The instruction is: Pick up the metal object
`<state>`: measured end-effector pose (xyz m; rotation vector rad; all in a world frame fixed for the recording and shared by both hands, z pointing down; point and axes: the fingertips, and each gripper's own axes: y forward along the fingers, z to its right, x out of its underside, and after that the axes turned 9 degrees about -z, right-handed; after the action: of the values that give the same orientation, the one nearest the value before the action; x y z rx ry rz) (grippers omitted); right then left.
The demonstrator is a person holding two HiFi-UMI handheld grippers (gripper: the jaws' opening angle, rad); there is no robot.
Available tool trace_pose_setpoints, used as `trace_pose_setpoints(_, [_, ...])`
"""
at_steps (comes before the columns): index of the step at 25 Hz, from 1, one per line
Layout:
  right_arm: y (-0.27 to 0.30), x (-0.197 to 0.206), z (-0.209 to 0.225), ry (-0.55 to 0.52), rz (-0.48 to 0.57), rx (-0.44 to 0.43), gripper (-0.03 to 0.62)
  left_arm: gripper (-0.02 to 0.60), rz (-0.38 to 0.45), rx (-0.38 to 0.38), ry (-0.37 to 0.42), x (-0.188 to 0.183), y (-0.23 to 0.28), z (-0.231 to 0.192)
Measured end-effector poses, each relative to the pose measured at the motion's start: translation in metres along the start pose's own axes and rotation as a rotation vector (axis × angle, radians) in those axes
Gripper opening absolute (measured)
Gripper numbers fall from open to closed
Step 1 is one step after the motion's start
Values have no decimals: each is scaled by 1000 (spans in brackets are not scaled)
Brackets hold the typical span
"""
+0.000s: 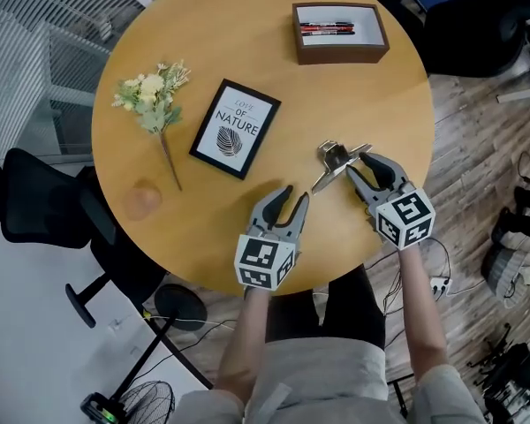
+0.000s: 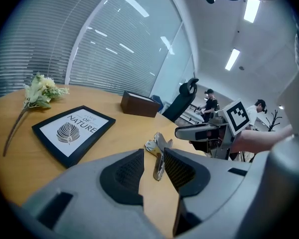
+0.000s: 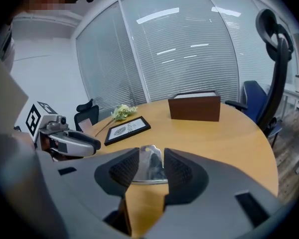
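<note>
nearest the front edge of the table [image 1: 380,104], the left claw [image 1: 296,195] is holding its jaws spread, with nothing between them. just to its right, the right claw [image 3: 151,157] is pinching the metal object [image 1: 336,159] between its pads. farther back, a picture frame [image 1: 235,128], a flower sprig [image 1: 152,95] and a brown box [image 1: 340,32] are lying.

Head view overhead, others low (sharing table [image 1: 247,42])

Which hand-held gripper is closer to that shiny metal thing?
Right. The right hand-held gripper has the metal object between its jaws; the left hand-held gripper sits just beside it, jaws apart, touching nothing.
</note>
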<state>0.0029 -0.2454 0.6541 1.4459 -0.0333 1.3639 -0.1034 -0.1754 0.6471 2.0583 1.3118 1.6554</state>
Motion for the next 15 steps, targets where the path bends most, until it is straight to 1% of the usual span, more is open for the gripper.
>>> trace_pose_setpoints(4, [16, 1, -1, -21, -19, 32, 169, 114, 5, -4, -1, 2, 12, -5])
trace_pose_setpoints(9, [32, 4, -9, -50, -25, 40, 223, 114, 3, -18, 24, 3, 24, -7])
trace_pose_setpoints(12, [38, 5, -13, -80, -31, 51, 264, 114, 35, -28, 17, -1, 23, -7])
trace_pose_setpoints(15, [47, 4, -12, -104, -36, 68, 272, 114, 52, -42, 6, 2, 24, -11])
